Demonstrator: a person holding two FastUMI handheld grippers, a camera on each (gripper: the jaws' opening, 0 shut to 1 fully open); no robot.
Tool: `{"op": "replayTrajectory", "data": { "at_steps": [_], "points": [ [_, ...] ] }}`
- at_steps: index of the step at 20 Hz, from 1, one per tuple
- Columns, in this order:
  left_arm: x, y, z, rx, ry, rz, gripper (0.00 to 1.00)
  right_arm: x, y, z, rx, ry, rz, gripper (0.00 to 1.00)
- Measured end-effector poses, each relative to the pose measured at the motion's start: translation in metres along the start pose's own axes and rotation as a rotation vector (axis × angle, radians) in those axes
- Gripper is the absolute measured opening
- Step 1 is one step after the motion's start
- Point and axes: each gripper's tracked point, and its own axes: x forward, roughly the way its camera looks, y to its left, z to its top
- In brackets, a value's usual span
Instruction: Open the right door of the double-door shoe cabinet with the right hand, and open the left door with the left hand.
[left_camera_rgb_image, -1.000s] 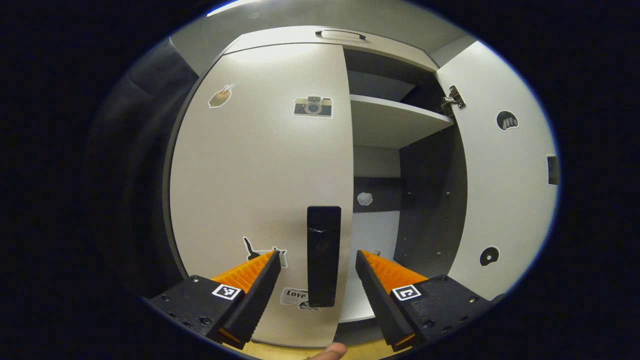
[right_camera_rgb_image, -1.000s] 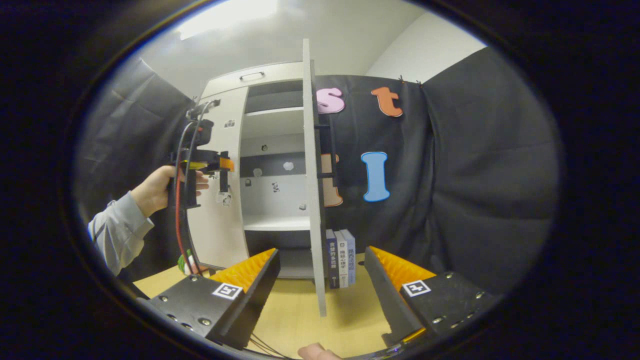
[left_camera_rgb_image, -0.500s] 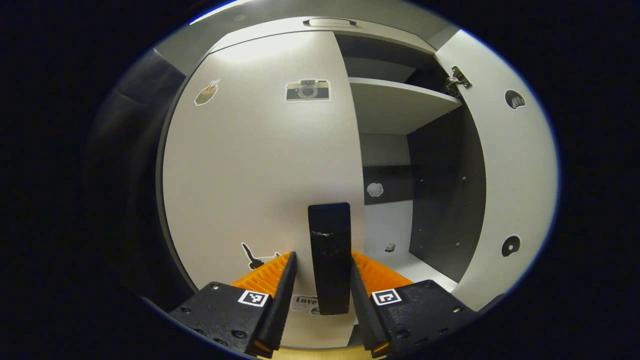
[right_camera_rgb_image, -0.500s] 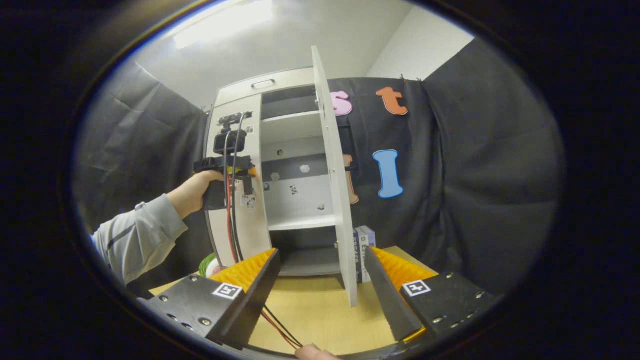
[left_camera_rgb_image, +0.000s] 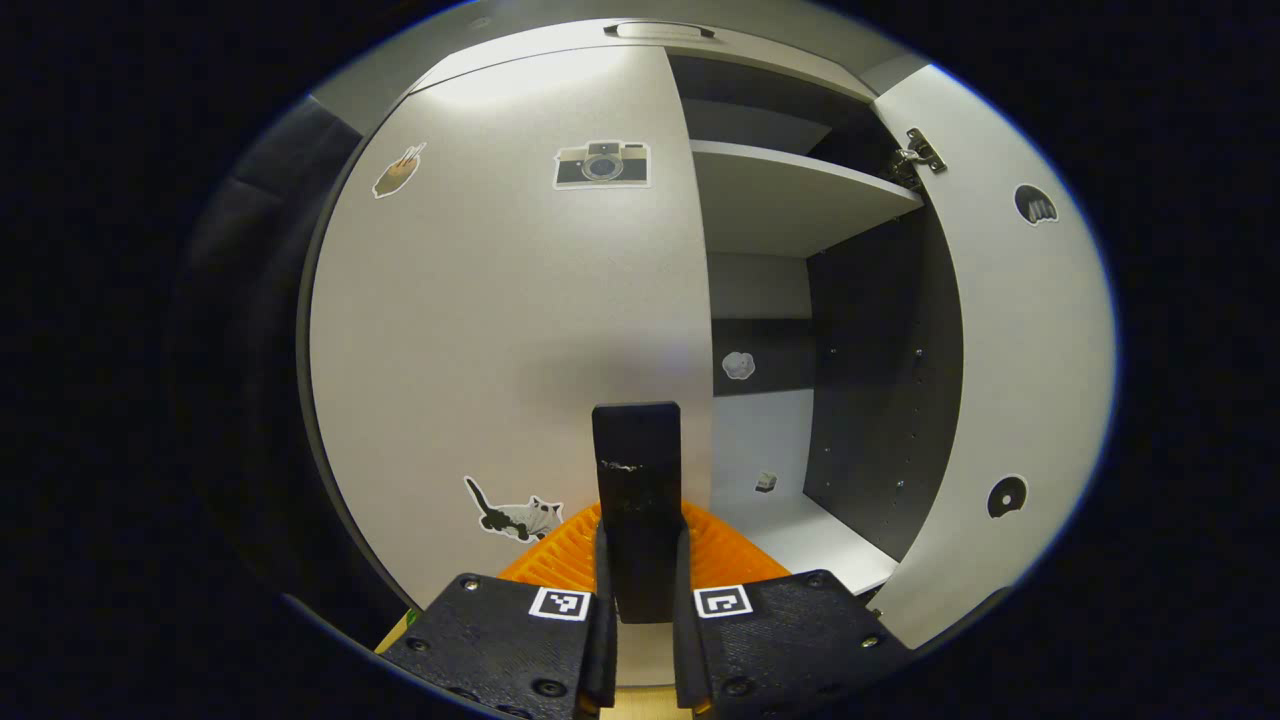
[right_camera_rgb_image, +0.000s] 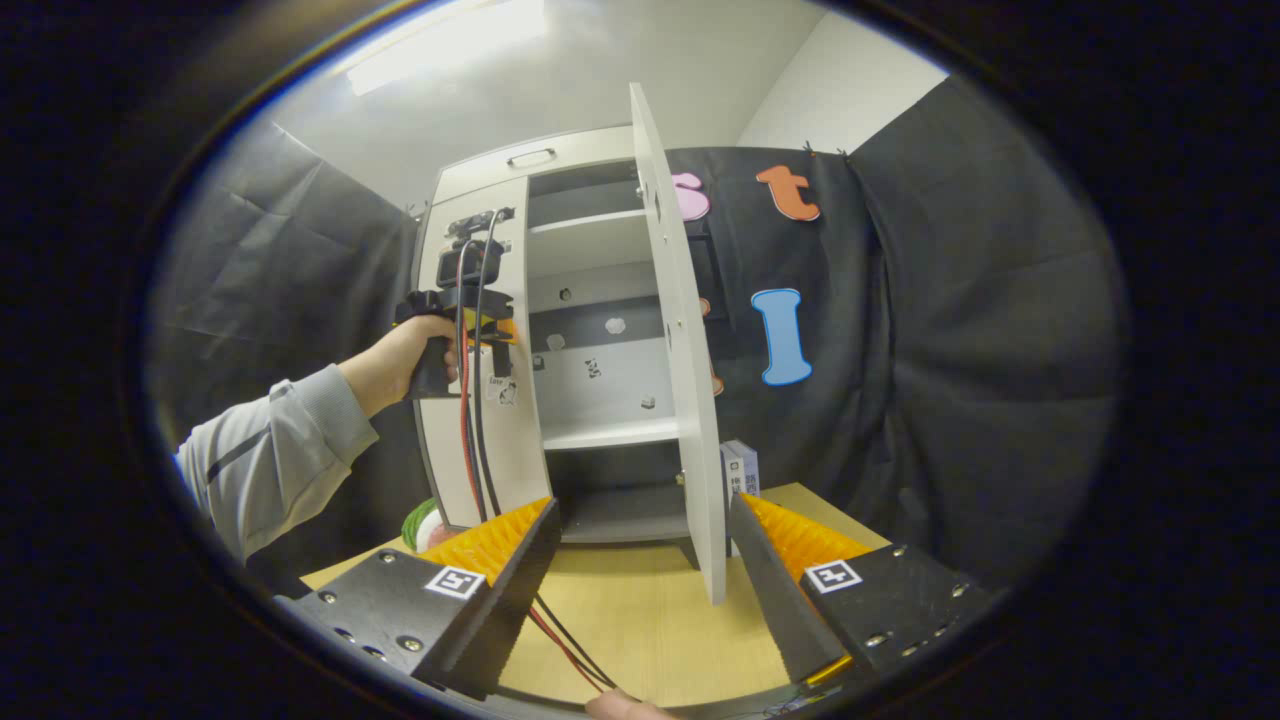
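Left hand-held gripper (left_camera_rgb_image: 640, 640) clamped on left door's (left_camera_rgb_image: 500, 330) black handle (left_camera_rgb_image: 638, 510).

White double-door shoe cabinet (right_camera_rgb_image: 500, 300): matt, finely grained laminate board; dark matt inner side panels (left_camera_rgb_image: 860, 380). Black upright door handle (left_camera_rgb_image: 637, 500): matt, scuffed near its top. Small hinge (left_camera_rgb_image: 915, 160): bright metal. Pale tabletop (right_camera_rgb_image: 640, 630): wood-grain, smooth. Black booth wall (right_camera_rgb_image: 960, 330): creased matt cloth. Grey sleeve (right_camera_rgb_image: 265, 450): soft fabric.
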Motion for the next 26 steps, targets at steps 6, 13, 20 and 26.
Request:
{"op": "replayTrajectory", "data": {
  "at_steps": [6, 13, 20, 26],
  "points": [
    [-0.031, 0.002, -0.003, -0.005, 0.003, -0.055, 0.25, 0.001, 0.004, 0.007, 0.003, -0.009, -0.008, 1.00],
    [-0.085, 0.022, -0.006, -0.008, -0.007, -0.139, 0.24, 0.004, 0.018, 0.008, -0.030, 0.000, -0.035, 1.00],
    [-0.130, 0.048, -0.009, -0.004, -0.028, -0.179, 0.23, 0.013, 0.027, -0.001, -0.023, 0.021, -0.027, 1.00],
    [-0.162, 0.083, -0.010, 0.027, -0.042, -0.172, 0.23, 0.020, 0.041, -0.008, -0.030, 0.040, -0.025, 1.00]
  ]
}}
